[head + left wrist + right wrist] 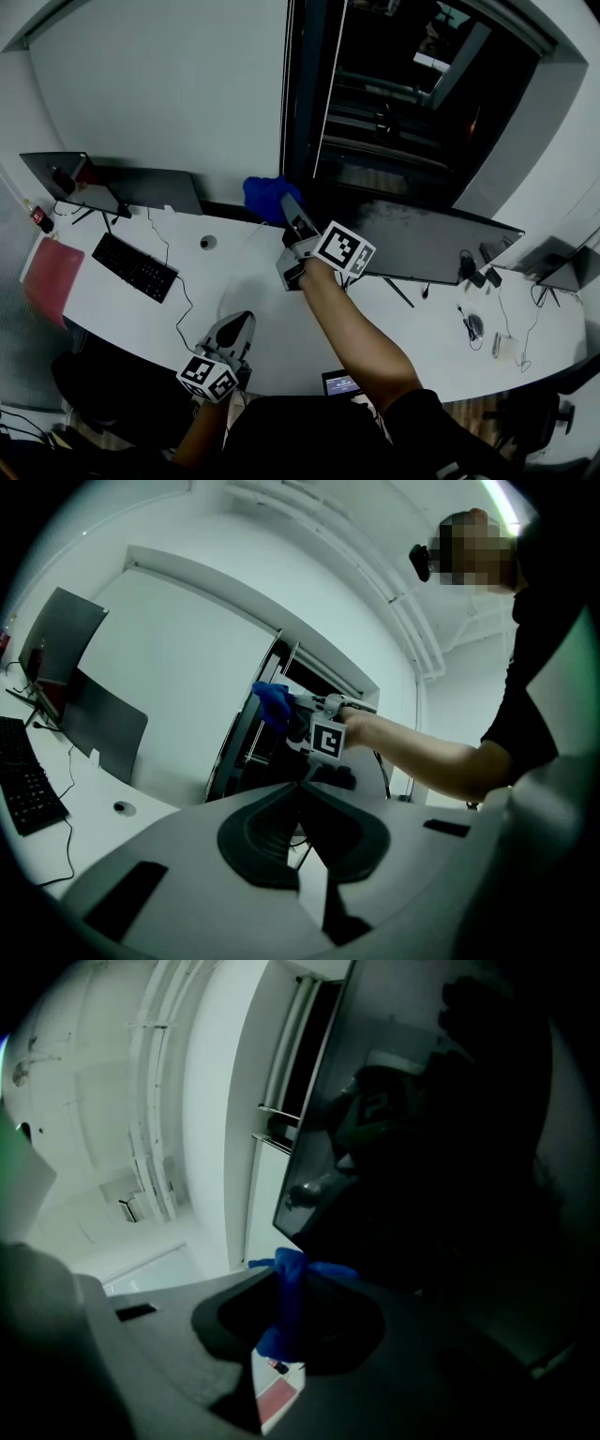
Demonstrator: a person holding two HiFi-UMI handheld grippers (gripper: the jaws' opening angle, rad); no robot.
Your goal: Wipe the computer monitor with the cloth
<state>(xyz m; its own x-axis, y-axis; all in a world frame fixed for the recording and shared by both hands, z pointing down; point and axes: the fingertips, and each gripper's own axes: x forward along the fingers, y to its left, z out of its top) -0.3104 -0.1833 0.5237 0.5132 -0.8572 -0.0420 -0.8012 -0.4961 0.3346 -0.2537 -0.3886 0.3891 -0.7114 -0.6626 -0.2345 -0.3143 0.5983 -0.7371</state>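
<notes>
Our right gripper (289, 204) grasps the blue cloth (262, 197) in its fingers; we should sweep it flat across the monitor (422, 246). Fingers of the left gripper (239, 323) are clenched, empty.

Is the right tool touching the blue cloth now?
Touching. The right gripper view shows the blue cloth pinched between the jaws of the right tool, which are closed on it.
</notes>
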